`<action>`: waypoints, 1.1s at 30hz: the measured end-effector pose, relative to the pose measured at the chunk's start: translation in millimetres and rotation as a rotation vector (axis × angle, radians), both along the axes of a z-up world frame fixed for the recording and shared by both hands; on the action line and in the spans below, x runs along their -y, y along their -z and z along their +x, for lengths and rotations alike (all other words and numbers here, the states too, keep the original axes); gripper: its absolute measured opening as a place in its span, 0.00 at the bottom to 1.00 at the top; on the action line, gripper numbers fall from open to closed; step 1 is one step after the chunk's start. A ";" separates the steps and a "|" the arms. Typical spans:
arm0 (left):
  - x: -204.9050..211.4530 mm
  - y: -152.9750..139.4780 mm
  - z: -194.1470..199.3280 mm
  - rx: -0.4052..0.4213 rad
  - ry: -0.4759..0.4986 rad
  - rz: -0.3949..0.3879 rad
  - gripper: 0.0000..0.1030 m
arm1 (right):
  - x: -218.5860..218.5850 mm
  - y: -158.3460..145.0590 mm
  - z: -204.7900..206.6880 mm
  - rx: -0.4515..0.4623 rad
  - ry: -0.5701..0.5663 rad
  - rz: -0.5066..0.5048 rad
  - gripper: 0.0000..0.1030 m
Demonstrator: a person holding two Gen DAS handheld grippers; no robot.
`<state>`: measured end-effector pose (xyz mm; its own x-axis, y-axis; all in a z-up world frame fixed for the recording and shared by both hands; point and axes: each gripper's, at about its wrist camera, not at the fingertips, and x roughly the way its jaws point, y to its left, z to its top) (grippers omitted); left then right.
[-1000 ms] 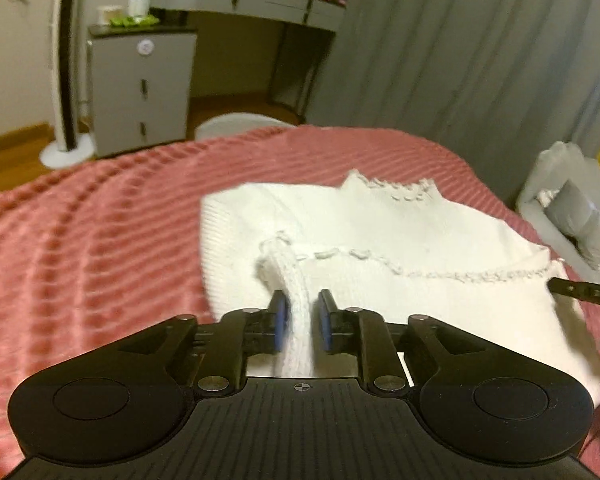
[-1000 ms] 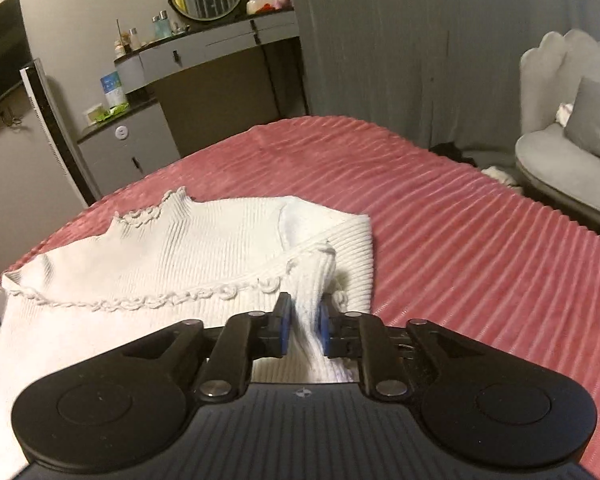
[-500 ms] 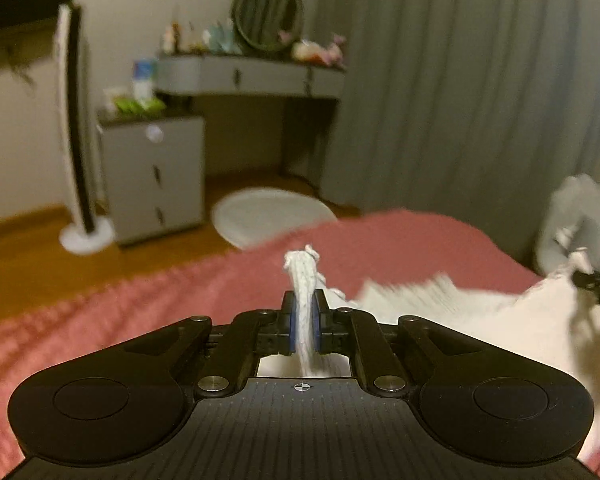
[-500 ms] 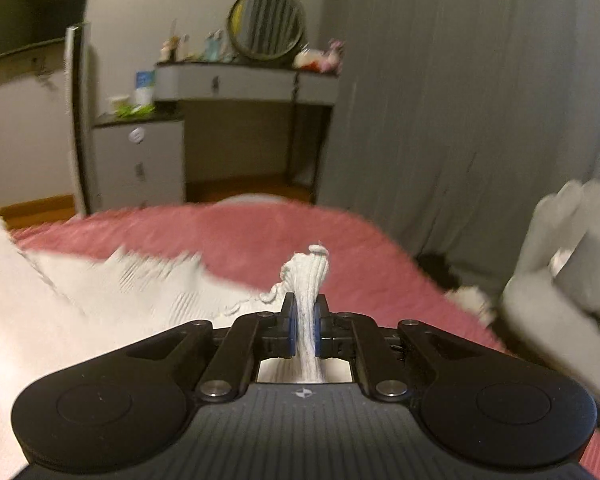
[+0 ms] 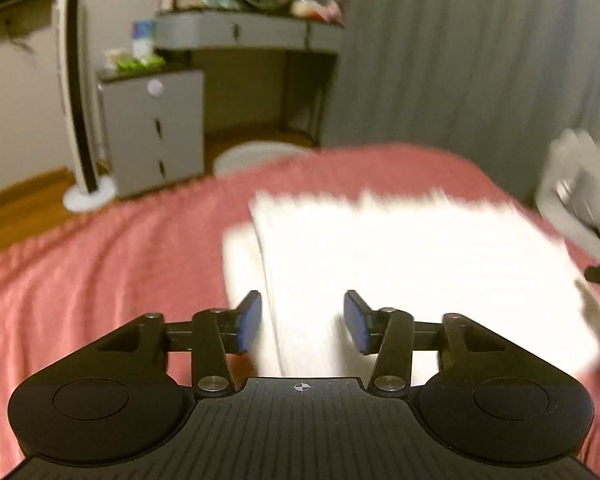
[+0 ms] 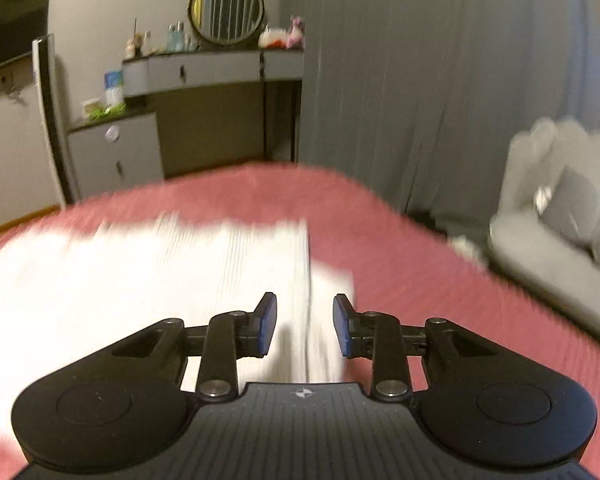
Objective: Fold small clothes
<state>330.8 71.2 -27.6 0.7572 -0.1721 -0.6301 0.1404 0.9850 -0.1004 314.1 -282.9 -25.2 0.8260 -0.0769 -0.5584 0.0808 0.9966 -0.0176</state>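
Step in hand: release after a fold. White top (image 5: 400, 264) lies flat on the pink bedspread (image 5: 100, 272), blurred by motion, one layer lapped over another with a stepped edge on each side. Left gripper (image 5: 302, 322) has its jaws spread and opening, nothing pinched; cloth lies below the gap only. Right gripper (image 6: 305, 325) is the same: jaws parted and opening, pads clear of the fabric, positioned over the top's right edge. The garment looks roughly rectangular, so one fold appears done. Next move, by judgement: pick a fresh edge or side with both claws and bring it across; this needs a clean pinch through the soft knit without dragging the lower layer. Room: bedroom, dim; grey curtain (image 6: 440, 80), vanity desk (image 6: 212, 68) with round mirror (image 6: 226, 10), drawer unit (image 5: 156, 128), grey chair (image 6: 560, 200) at right.
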 end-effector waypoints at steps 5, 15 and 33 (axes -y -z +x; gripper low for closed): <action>-6.2 16.1 -27.8 -0.091 -0.025 -0.060 0.50 | 4.3 19.4 -52.7 -0.057 0.026 0.082 0.34; 2.7 3.5 -22.4 -0.167 -0.084 -0.023 0.15 | -15.6 29.3 -47.4 -0.139 -0.003 0.045 0.07; -13.8 4.3 -22.4 -0.176 -0.123 0.006 0.24 | 0.6 36.9 -35.3 -0.149 0.051 0.001 0.11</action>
<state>308.4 85.0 -31.9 0.6503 -0.0816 -0.7553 0.0001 0.9942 -0.1073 278.8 -283.5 -62.1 0.7288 -0.1161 -0.6748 0.1282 0.9912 -0.0321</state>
